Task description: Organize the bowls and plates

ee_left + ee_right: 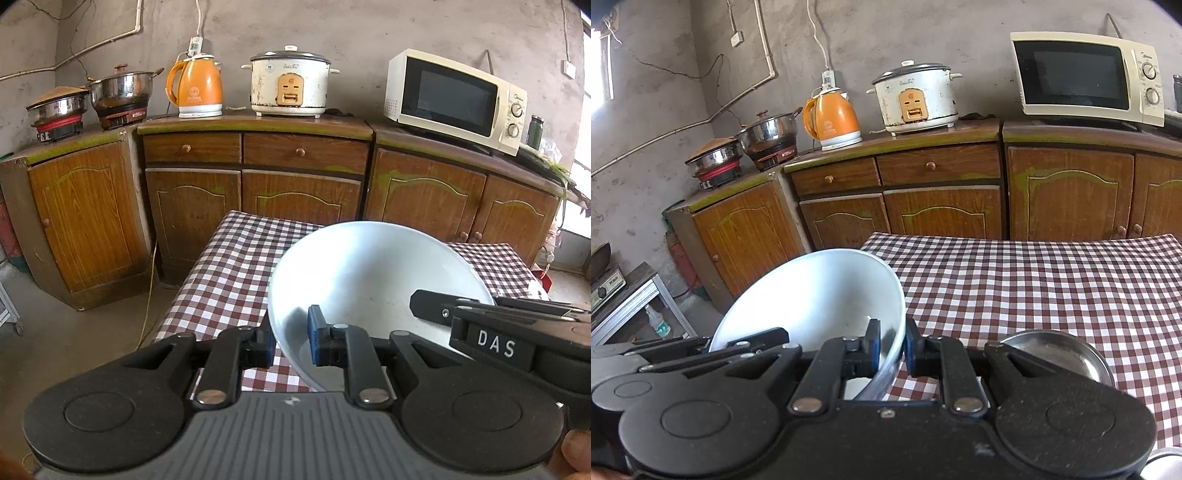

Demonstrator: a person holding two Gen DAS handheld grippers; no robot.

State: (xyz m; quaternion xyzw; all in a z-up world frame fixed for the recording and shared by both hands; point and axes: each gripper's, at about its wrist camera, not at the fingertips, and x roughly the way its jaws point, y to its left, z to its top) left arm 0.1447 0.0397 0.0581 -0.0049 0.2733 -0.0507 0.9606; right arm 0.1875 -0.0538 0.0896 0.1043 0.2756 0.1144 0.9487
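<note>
Bowl (369, 280) held tilted above bench (221, 280), rim pinched by left tongs (291, 341) and right tongs (892, 352); uneven pull could slip it.

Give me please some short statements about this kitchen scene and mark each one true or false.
1. Both claws grip the same white bowl. True: the left claw and the right claw each pinch its rim on opposite sides.
2. The table has a plain green cloth. False: the cloth is checked, brown and white.
3. A metal dish sits on the table near the right claw. True.
4. The kettle on the counter is blue. False: it is orange.
5. The microwave door is open. False: it is shut.
</note>
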